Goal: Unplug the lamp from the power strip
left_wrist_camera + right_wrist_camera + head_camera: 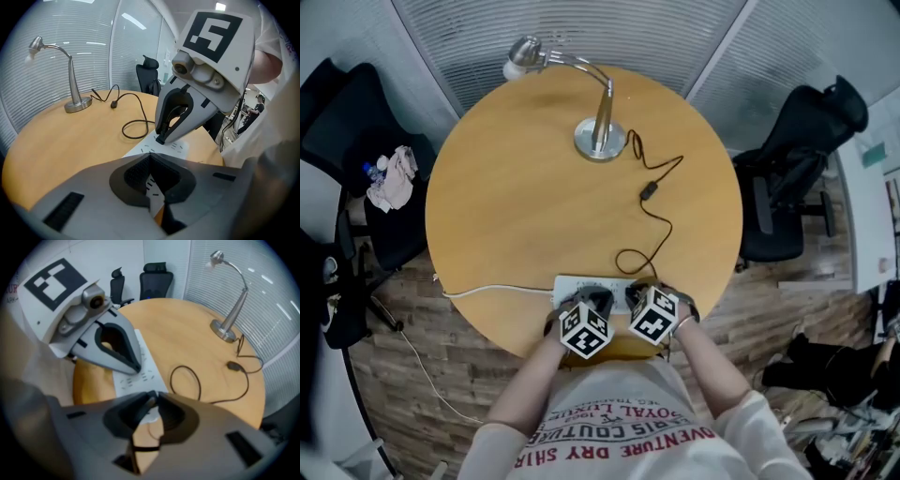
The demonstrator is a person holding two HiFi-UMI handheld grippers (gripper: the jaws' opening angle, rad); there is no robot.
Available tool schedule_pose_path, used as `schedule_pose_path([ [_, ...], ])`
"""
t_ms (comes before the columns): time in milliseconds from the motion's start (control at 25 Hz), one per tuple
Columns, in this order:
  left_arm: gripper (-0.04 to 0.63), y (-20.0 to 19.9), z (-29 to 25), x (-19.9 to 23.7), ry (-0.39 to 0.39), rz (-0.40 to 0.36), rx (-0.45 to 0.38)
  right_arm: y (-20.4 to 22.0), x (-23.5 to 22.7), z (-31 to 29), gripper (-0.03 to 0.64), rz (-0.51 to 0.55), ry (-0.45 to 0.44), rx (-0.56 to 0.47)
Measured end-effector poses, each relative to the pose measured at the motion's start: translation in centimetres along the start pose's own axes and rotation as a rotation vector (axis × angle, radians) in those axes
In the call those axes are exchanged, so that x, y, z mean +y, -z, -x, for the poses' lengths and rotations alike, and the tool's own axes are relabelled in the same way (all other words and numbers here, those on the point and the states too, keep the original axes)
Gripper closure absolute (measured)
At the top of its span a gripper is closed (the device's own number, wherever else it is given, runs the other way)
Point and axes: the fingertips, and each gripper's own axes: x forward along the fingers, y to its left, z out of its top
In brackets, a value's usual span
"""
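Note:
A silver desk lamp stands at the far side of the round wooden table. Its black cord loops down to a white power strip at the near edge. My right gripper is at the end of the strip where the cord arrives. In the right gripper view its tips look shut on a dark piece there, seemingly the lamp's plug. My left gripper is shut, with its tips resting on the strip's top. The plug itself is mostly hidden.
The strip's white cable runs left over the table edge to the floor. A black chair with cloth on it stands left and another chair stands right. An inline switch sits on the cord.

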Motion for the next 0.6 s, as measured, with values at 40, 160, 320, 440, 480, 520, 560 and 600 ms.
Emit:
schedule_pose_path([
  [40, 0.568, 0.02, 0.02, 0.02, 0.001, 0.001, 0.0, -0.02, 0.01, -0.11, 0.52, 0.017, -0.004, 0.005],
  [160, 0.568, 0.03, 0.08, 0.11, 0.001, 0.002, 0.002, 0.0, 0.1, -0.23, 0.522, 0.094, -0.019, 0.013],
  [320, 0.568, 0.08, 0.08, 0.13, 0.002, 0.001, 0.006, -0.02, 0.22, -0.13, 0.529, 0.142, -0.025, 0.013],
  [440, 0.568, 0.01, 0.02, 0.1, 0.01, 0.006, 0.008, 0.07, 0.2, 0.04, 0.532, 0.157, -0.025, 0.033],
  [480, 0.568, -0.01, 0.03, 0.11, 0.016, 0.01, 0.01, 0.08, 0.16, 0.09, 0.534, 0.164, -0.021, 0.042],
  [520, 0.568, -0.02, 0.05, 0.12, 0.023, 0.015, 0.013, 0.07, 0.16, 0.14, 0.534, 0.172, -0.018, 0.05],
  [560, 0.568, -0.01, 0.06, 0.11, 0.031, 0.02, 0.016, 0.06, 0.19, 0.2, 0.535, 0.179, -0.016, 0.056],
  [600, 0.568, 0.0, 0.06, 0.1, 0.038, 0.025, 0.019, 0.05, 0.25, 0.25, 0.536, 0.187, -0.016, 0.06],
])
